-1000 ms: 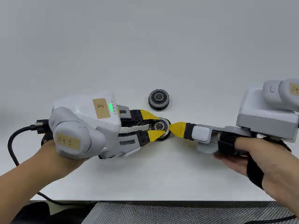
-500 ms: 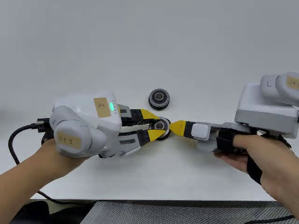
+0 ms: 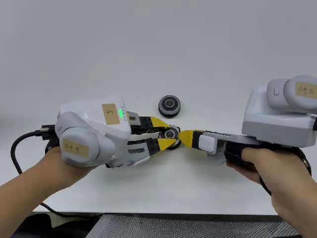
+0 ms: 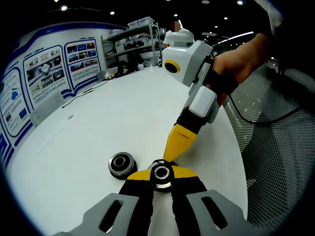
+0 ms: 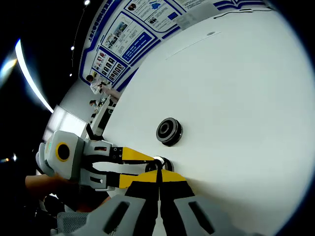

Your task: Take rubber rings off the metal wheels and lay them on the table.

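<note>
In the head view, the left gripper (image 3: pixel 166 134) reaches in from the left of the frame. Its yellow wedge-shaped tips are clamped on a small round wheel, the held wheel (image 3: pixel 171 133), one tip above it and one below. The held wheel sits a little below the middle of the picture, with a shiny metal hub and a dark rim. We cannot tell whether it rests on the table (image 3: pixel 148 49) or hangs just over it.

The right gripper (image 3: pixel 184 137) comes in from the right. Its two yellow tips are pressed together into one sharp point that touches the held wheel's right edge. We cannot tell whether any rubber is nipped between them. In the right gripper view the jaws of the right gripper (image 5: pixel 158 176) meet along a thin line, with the held wheel (image 5: pixel 161 163) just past their point.

The left gripper view shows the held wheel (image 4: pixel 161 174) face-on at the bottom centre, its bright ringed hub between the two yellow tips.

A second wheel (image 3: pixel 169 105) lies flat just above the held one, apart from both grippers. Its black rubber ring (image 4: pixel 112 167) wraps a dull metal core. The table is smooth, matte and white. A glossy black cable (image 3: pixel 15 148) curves at the lower left.
</note>
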{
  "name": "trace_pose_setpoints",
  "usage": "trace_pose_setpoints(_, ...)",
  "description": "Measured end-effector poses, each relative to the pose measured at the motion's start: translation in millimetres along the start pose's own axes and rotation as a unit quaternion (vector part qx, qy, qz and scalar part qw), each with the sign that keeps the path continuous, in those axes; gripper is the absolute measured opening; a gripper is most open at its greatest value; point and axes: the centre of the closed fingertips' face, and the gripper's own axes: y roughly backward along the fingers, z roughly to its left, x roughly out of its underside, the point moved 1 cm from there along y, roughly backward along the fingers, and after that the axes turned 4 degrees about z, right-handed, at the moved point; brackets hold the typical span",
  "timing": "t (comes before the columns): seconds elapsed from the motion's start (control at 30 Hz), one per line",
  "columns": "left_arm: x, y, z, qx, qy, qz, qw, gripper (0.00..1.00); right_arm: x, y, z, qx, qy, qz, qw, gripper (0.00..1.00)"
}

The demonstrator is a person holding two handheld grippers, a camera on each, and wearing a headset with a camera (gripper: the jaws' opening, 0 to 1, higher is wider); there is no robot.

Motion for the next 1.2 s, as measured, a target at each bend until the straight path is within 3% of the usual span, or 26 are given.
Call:
trace_pose_setpoints(0.37, 0.7, 0.2, -0.4, 0.0, -0.002, 0.0, 1.0, 0.12, -0.1, -2.5, 10.3, -0.022, 0.004, 0.006, 0.9997, 0.0)
trace_pose_setpoints(0.43, 1.2, 0.2, -0.4, 0.0, -0.002, 0.0, 1.0, 0.12, -2.9, -1.2, 18.5, -0.044, -0.024, -0.003, 0.9988, 0.0)
trace_pose_setpoints(0.5, 1.1, 0.3, -0.7, -0.001, -0.003, 0.0, 1.0, 0.12, -2.5, -1.6, 13.3, -0.021, 0.017, 0.008, 0.9996, 0.0)
trace_pose_setpoints(1.13, -0.5, 0.7, 1.2, -0.006, -0.016, -0.001, 0.9999, 0.13, -1.9, -0.3, 7.3, -0.009, -0.01, -0.001, 0.9999, 0.01)
trace_pose_setpoints(1.2, -5.5, 2.1, 1.0, -0.004, -0.013, -0.011, 0.9998, 0.1, -2.7, -0.2, 8.1, -0.01, -0.012, -0.003, 0.9999, 0.01)
